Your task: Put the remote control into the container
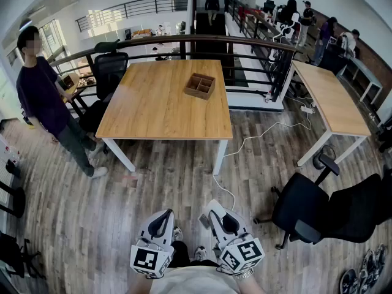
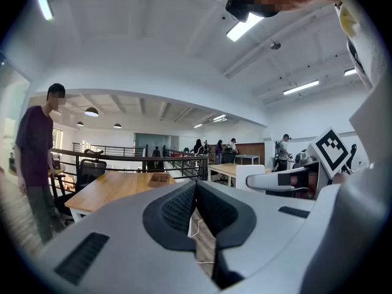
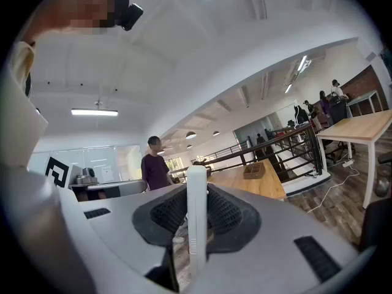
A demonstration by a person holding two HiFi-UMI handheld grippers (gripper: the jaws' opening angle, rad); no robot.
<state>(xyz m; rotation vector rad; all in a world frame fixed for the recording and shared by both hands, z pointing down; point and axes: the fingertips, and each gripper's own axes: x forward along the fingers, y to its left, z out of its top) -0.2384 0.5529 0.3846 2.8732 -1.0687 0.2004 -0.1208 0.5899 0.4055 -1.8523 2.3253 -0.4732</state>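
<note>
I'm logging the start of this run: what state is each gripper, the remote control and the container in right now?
left gripper: shut, nothing between its jaws.
right gripper: shut on the remote control.
remote control: held edge-on between the right jaws, away from the table.
container: upright on the table, open-topped, compartments look empty.

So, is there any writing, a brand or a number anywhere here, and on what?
No words or numbers can be read anywhere.
Left cube on the left hand-held gripper: black-and-white square pattern, no letters.
Right cube on the right hand-held gripper: likewise.
Remote control: no legible print.
</note>
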